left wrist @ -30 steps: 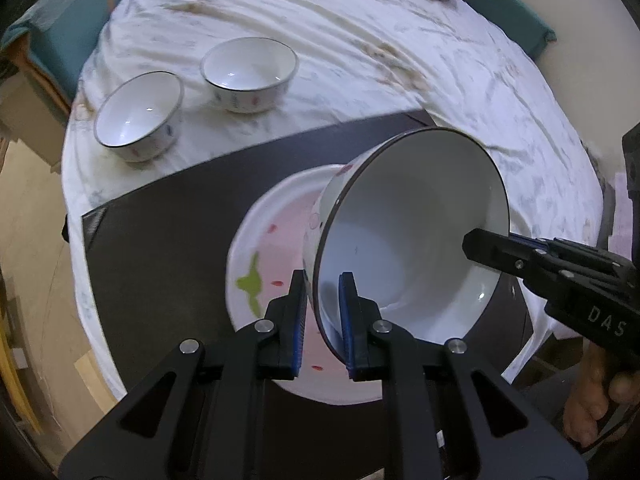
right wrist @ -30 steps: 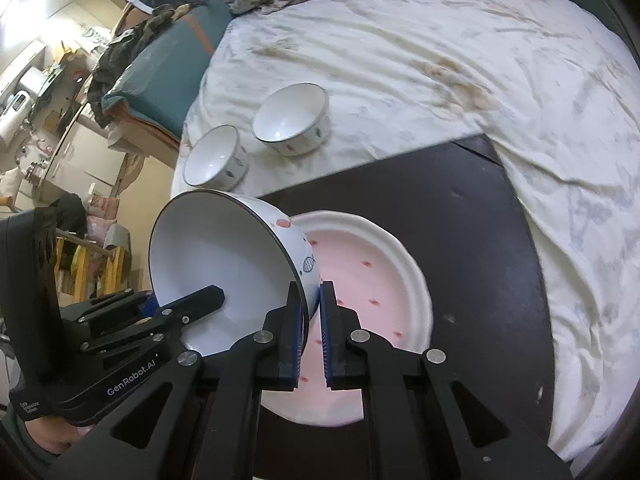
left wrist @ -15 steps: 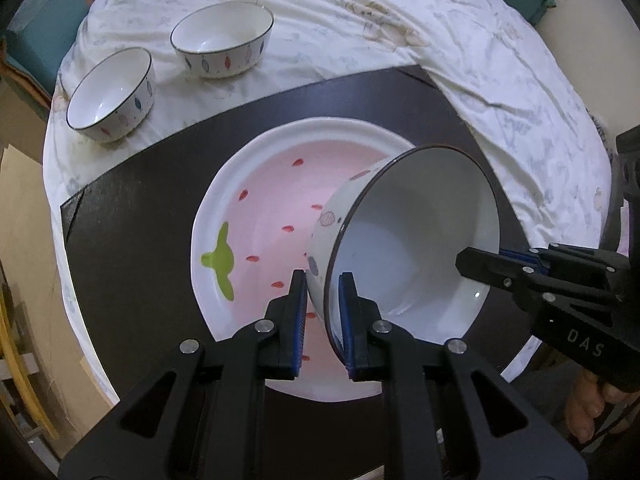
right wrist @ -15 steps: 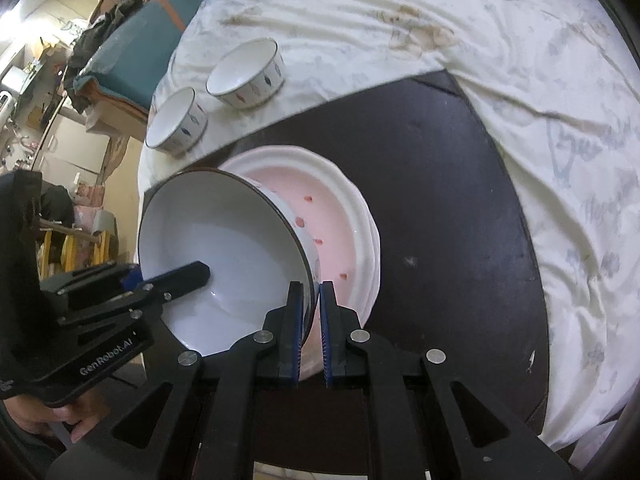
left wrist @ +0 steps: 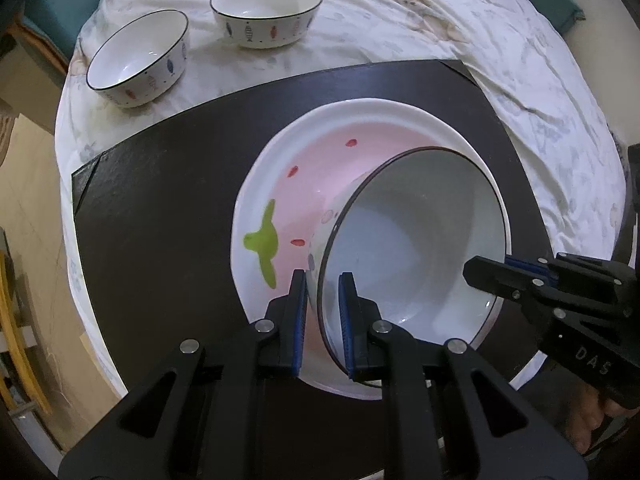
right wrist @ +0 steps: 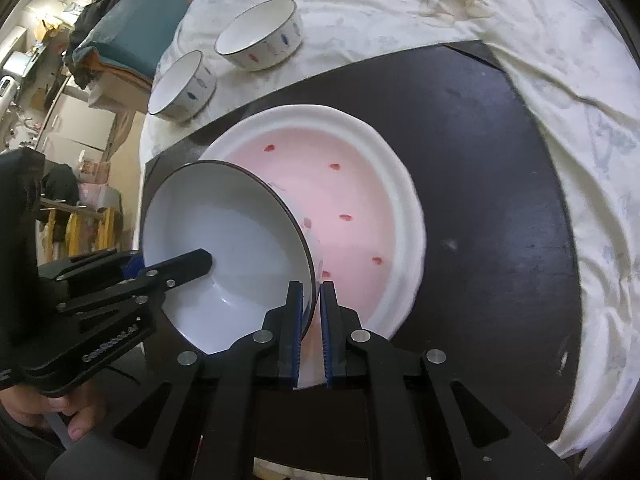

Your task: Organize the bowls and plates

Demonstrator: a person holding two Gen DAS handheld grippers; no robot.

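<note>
Dark mat (left wrist: 168,216) and pink plate (left wrist: 320,160) loom larger than a second ago; I've come down. Big bowl (left wrist: 416,240) now sits tilted in the plate. My left gripper (left wrist: 323,304) and right gripper (right wrist: 311,308) both pinch its rim. Two small bowls (left wrist: 138,58) unmoved.

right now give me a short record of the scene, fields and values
held item: large white bowl, tilted
left tool: shut on the bowl's rim
right tool: shut on the opposite rim
beneath: pink strawberry plate on black mat
contact with plate: cannot tell
other bowls: two fish-pattern bowls upright on the white cloth
</note>
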